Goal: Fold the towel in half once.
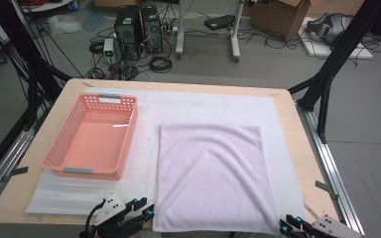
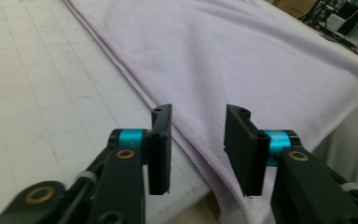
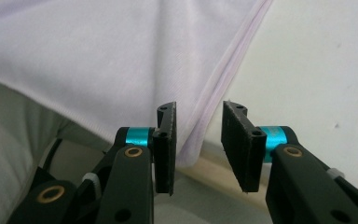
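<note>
The lilac towel [image 1: 211, 176] lies flat on the surface from centre to 6 o'clock. Left tool [image 2: 198, 140] and right tool [image 3: 198, 140] stand released at its near corners. Risk: uneven pinches would skew any fold.
</note>
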Tool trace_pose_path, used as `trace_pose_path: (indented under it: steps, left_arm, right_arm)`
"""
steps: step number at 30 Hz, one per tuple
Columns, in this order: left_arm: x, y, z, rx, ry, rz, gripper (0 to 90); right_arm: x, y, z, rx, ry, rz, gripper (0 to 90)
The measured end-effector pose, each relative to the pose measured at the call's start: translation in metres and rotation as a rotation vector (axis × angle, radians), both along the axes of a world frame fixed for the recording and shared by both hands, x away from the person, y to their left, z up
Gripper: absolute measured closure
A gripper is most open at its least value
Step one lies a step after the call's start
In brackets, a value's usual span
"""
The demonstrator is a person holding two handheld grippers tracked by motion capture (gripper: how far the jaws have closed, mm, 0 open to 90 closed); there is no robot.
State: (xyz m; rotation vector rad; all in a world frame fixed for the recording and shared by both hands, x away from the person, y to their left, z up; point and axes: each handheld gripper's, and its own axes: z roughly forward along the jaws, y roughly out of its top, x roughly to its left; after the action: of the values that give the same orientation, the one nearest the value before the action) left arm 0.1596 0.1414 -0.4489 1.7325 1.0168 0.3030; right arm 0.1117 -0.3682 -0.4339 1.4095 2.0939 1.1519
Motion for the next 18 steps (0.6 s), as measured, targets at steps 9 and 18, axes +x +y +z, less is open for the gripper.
trace_pose_path:
  steps: [9, 18]
  left_arm:
    - [0.036, -0.004, 0.0, 0.011, 0.0, -0.011, 67.7]
    - [0.079, -0.013, 0.003, 0.018, -0.016, -0.03, 60.5]
  right_arm:
    - [0.025, -0.002, 0.0, 0.005, -0.023, -0.029, 66.5]
    - [0.056, -0.004, -0.001, 0.002, -0.039, -0.04, 66.2]
